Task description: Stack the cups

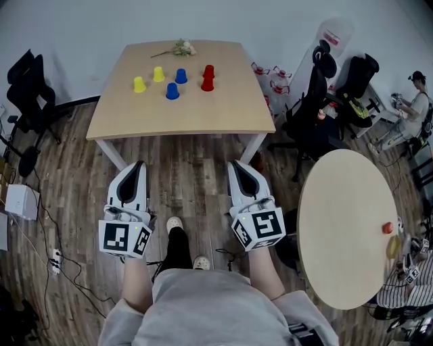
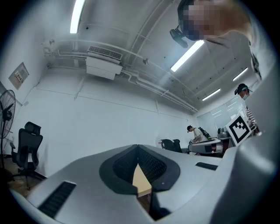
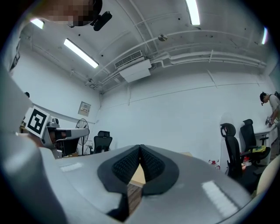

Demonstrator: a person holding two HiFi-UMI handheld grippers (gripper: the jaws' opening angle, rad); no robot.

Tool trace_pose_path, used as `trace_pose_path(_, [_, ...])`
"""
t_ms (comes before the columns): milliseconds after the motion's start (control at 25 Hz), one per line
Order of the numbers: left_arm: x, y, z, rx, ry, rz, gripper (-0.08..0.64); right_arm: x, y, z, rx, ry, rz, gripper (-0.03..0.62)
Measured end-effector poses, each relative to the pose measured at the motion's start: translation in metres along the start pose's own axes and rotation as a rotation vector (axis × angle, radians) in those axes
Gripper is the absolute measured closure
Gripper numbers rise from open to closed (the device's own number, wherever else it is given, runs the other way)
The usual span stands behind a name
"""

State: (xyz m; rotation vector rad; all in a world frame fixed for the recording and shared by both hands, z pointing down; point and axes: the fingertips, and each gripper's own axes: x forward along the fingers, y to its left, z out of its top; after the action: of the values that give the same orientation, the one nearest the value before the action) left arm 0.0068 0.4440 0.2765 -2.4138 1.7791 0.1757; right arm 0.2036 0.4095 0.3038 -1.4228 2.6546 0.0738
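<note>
Nearest the camera, a grey top (image 1: 203, 304) and two pale slippers (image 1: 174, 223) are seen on a plank floor (image 1: 189, 169). The left gripper (image 1: 139, 164) and the right gripper (image 1: 237, 164) are held side by side at hip level and are pointed towards the table ahead. In each gripper view the ribbed black pads are seen pressed together at the tips, and nothing is caught between them; only a sliver of tabletop and floor shows through the gap below.

Beyond the grippers, and well apart from them, a rectangular wooden table (image 1: 176, 118) is placed against a white wall (image 1: 203, 17). The cups are set out singly on its far half, none stacked: two yellow cups (image 1: 139, 84) at the left, two blue cups (image 1: 172, 91) in the middle, and two red cups (image 1: 207, 84) at the right, one just behind the other. A sprig of flowers (image 1: 181, 48) is laid at the far edge.

To the right a round table (image 1: 345, 230) is seen, and black office chairs (image 1: 318, 101) are grouped behind it.
</note>
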Motion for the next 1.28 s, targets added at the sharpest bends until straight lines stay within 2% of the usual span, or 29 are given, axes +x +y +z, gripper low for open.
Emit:
trace_pose_path(160, [0.025, 0.020, -0.010, -0.013, -0.003, 0.001, 0.552, 0.025, -0.004, -0.006, -0.020, 0.003, -0.006, 0.580])
trace_pose_path(360, [0.069, 0.042, -0.018, 0.012, 0.006, -0.031, 0.552, 0.070, -0.017, -0.012, -0.020, 0.021, -0.021, 0.580])
trace_pose_path(920, [0.199, 0.158, -0.028, 0.023, -0.002, -0.082, 0.552, 0.236, -0.044, -0.018, -0.021, -0.014, -0.067, 0.580])
trace_pose_path(1280, [0.248, 0.221, -0.045, 0.027, 0.021, -0.094, 0.552, 0.310, -0.042, -0.032, -0.022, -0.004, -0.080, 0.580])
